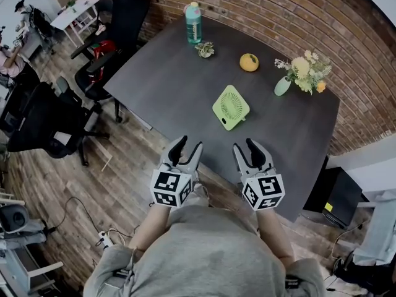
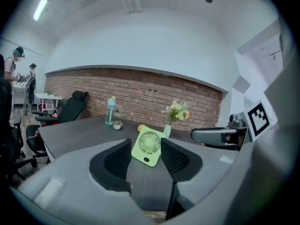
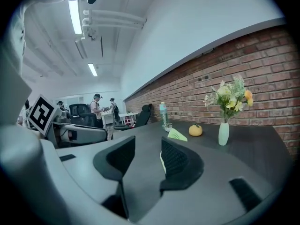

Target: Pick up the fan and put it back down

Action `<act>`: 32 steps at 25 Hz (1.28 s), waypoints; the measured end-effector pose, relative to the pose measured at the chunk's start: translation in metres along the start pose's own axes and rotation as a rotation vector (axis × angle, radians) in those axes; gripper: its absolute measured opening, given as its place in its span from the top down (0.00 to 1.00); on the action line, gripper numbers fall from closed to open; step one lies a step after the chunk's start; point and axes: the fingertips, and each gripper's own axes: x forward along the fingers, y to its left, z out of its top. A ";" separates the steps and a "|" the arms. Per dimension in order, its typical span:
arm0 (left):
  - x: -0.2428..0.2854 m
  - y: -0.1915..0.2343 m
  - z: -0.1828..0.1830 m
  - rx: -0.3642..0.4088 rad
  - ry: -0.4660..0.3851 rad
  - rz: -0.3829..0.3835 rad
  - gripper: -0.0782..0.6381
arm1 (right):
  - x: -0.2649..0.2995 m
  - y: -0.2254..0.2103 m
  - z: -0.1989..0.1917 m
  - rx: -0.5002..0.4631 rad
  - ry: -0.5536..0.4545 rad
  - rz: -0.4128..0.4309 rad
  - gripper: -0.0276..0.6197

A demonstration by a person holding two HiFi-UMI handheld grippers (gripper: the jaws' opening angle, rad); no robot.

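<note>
The left gripper (image 1: 187, 148) and right gripper (image 1: 246, 148) stand released and empty at lower centre, well apart from the green desk fan (image 1: 231, 107) propped mid-frame on the dark table (image 1: 167, 85). Best, I judge, to bracket its side edges squarely before clenching.

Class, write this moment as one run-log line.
phase: pre-grasp | left tool: open, empty | right tool: open, empty | fan: standing on table, untouched
</note>
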 end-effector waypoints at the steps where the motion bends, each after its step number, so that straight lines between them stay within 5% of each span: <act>1: 0.005 0.003 0.002 0.004 0.001 -0.007 0.62 | 0.005 -0.003 0.000 0.003 0.004 -0.007 0.68; 7: 0.035 0.022 0.011 0.016 0.015 -0.057 0.55 | 0.036 -0.022 -0.004 0.013 0.034 -0.056 0.56; 32: 0.113 0.078 0.017 0.029 0.087 -0.197 0.54 | 0.118 -0.117 -0.037 0.077 0.140 -0.261 0.56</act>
